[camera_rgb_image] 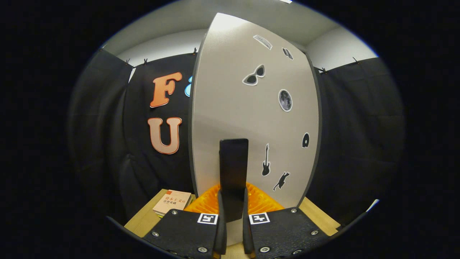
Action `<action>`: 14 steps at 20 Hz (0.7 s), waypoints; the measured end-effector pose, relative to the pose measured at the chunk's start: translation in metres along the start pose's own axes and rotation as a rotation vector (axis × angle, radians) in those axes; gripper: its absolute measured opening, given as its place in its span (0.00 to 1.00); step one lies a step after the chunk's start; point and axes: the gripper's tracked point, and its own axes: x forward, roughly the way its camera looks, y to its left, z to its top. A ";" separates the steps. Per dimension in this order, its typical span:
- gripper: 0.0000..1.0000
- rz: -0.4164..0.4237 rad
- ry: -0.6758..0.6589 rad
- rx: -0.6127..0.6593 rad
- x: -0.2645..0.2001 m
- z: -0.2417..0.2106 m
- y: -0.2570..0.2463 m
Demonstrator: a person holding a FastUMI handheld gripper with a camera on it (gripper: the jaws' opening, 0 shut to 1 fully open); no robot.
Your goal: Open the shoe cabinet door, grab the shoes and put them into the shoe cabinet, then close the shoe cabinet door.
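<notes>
The way ahead is blocked by the cabinet door (251,118), its black handle (233,172) seemingly clasped between the gripper (233,230) fingers; lower left, books (171,203) are stacked.

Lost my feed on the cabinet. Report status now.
Gripper shut on black door handle. Cabinet door straight ahead, sticker-covered. Orange fingers either side of the handle. Books on table left of the fingers, clear of door.

Pretty dim booth overall, light's coming from above: the top of the door (251,108) glows bright and fades to grey lower down. The handle (233,172) has a soft sheen. Heavy fisheye bend, door edges bow outward. Focus is decent, fingers (220,230) slightly soft up close.
</notes>
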 end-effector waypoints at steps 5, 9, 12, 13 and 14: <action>0.16 -0.014 -0.012 0.010 -0.026 0.000 -0.025; 0.15 -0.012 -0.021 0.006 -0.062 -0.010 -0.072; 0.14 -0.017 -0.021 0.020 -0.083 -0.012 -0.110; 0.14 -0.024 -0.023 0.022 -0.085 -0.012 -0.120; 0.14 -0.033 -0.027 0.022 -0.090 -0.013 -0.134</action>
